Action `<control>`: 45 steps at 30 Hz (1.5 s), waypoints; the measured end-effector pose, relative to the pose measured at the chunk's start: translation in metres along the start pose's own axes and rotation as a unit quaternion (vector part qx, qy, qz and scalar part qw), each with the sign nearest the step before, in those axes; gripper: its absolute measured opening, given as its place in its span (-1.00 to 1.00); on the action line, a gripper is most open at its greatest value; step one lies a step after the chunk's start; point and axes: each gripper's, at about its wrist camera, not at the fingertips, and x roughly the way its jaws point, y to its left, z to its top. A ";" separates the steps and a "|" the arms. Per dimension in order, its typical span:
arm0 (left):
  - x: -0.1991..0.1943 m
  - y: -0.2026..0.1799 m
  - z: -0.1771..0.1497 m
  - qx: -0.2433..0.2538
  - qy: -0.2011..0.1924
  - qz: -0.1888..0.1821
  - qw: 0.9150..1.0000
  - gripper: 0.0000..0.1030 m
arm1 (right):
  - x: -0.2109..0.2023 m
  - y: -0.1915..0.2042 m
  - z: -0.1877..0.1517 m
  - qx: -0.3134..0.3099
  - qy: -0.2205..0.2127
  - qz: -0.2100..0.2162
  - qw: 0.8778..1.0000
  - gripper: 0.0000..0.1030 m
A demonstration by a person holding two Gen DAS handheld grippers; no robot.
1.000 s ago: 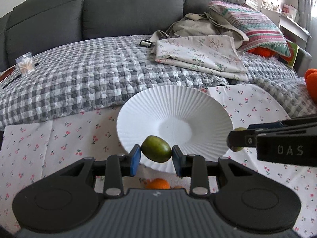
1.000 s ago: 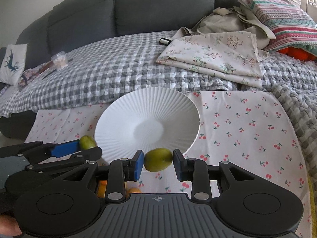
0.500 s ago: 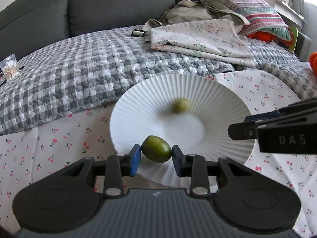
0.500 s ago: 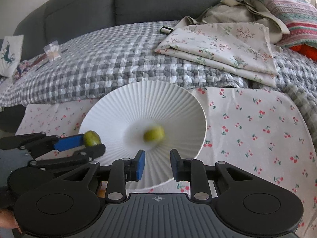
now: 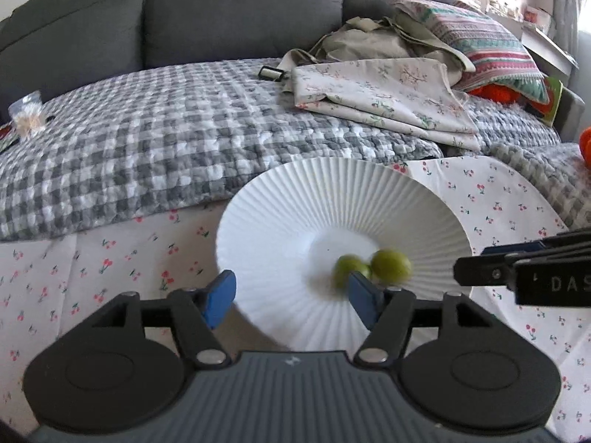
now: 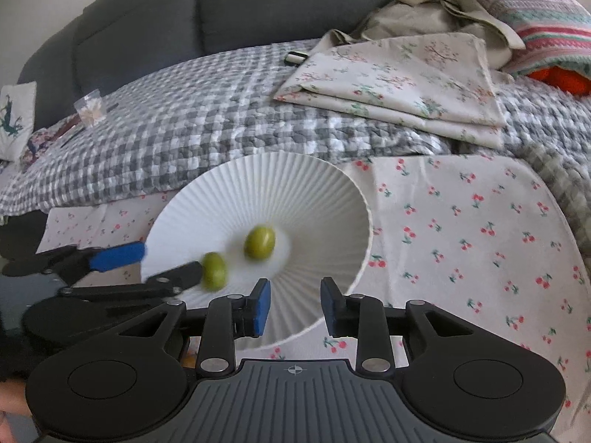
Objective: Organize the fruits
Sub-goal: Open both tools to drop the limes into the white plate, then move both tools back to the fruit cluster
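Both grippers hang empty over the white ribbed plate [image 6: 317,184]: the left gripper [image 5: 291,297] has just been opening, its jaws apart with nothing between them, while the right gripper [image 6: 294,304] shows a narrow empty gap. I'd back both away slowly so neither nudges the fruit. Two green fruits [image 6: 259,241] [image 6: 214,271] lie blurred near the plate's centre; the farther one's long axis looks roughly upright, tipped slightly rightward, in the right wrist view.

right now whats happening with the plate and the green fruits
A person holding two handheld grippers is dropping green fruits into the white ribbed plate. Both fruits now lie in it, blurred. The left gripper has just been opening and is empty; the right gripper is empty too.
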 end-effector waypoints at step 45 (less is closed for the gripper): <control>-0.102 -0.007 -0.077 -0.028 0.071 -0.020 0.997 0.96 | -0.101 0.033 -0.062 0.033 0.041 0.043 0.998 0.93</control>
